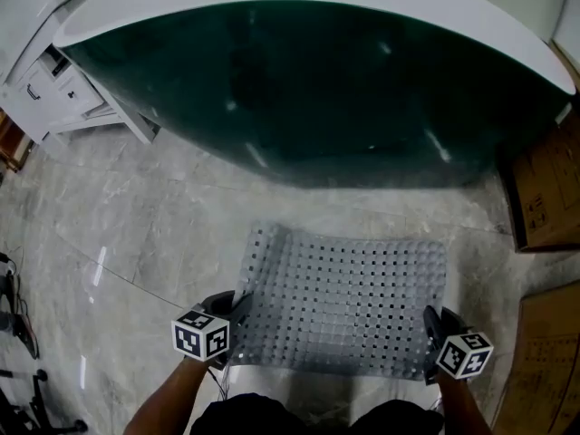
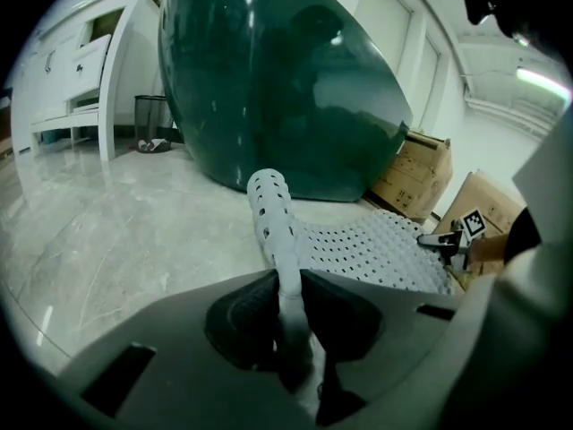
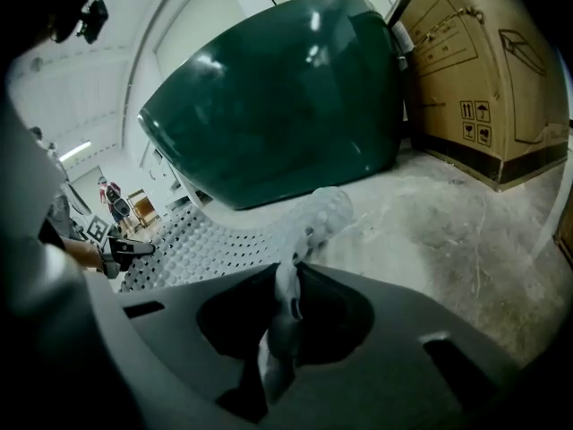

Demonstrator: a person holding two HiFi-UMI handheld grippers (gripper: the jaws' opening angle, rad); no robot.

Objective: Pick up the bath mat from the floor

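Observation:
A pale grey perforated bath mat lies on the marble floor in front of a dark green tub. My left gripper is shut on the mat's near left corner; in the left gripper view the mat edge stands pinched between the dark pads and curls upward. At the near right corner my right gripper is shut on the mat as well, with the edge squeezed between its pads. Both near corners look slightly lifted; the far edge curls by the tub.
The dark green bathtub fills the far side. A white cabinet with drawers stands at the far left. Cardboard boxes sit along the right. Black gear lies at the left edge of the floor.

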